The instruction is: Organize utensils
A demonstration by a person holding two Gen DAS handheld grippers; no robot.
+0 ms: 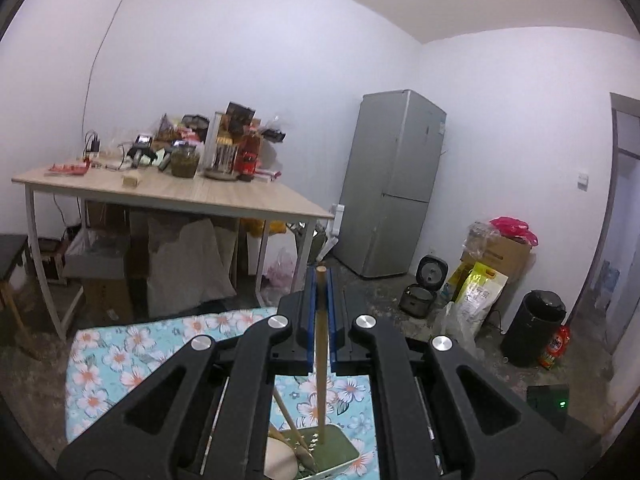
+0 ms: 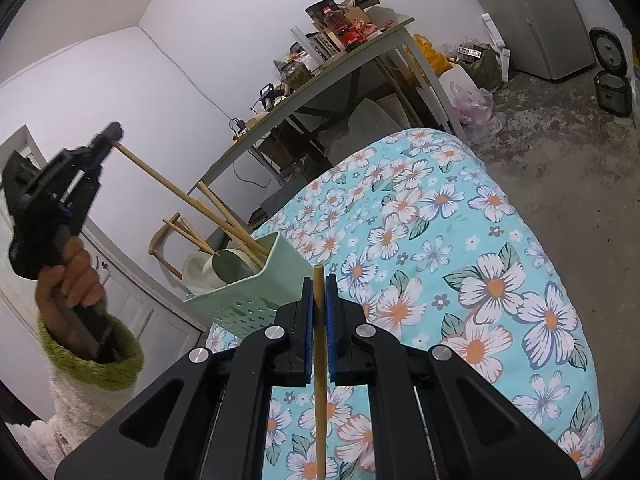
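Note:
A pale green perforated utensil holder [image 2: 240, 300] stands on the floral cloth [image 2: 440, 240]. It holds several wooden chopsticks [image 2: 224, 216] and white spoons [image 2: 196, 268]. My left gripper [image 2: 109, 134], raised at the upper left, is shut on the top end of one chopstick [image 2: 160, 178] whose lower end still reaches into the holder. In the left wrist view that chopstick [image 1: 320, 360] runs down between the shut fingers [image 1: 320, 280] to the holder [image 1: 340, 450]. My right gripper [image 2: 319, 284] is shut on another chopstick [image 2: 320, 400], just right of the holder.
A wooden table [image 1: 180, 196] piled with jars and boxes stands behind the cloth-covered surface. A grey fridge [image 1: 396, 184], a rice cooker [image 1: 420, 292], bags, a cardboard box [image 1: 500, 252] and a black bin [image 1: 536, 328] line the right wall. A hand in a green cuff [image 2: 92, 352] holds the left gripper.

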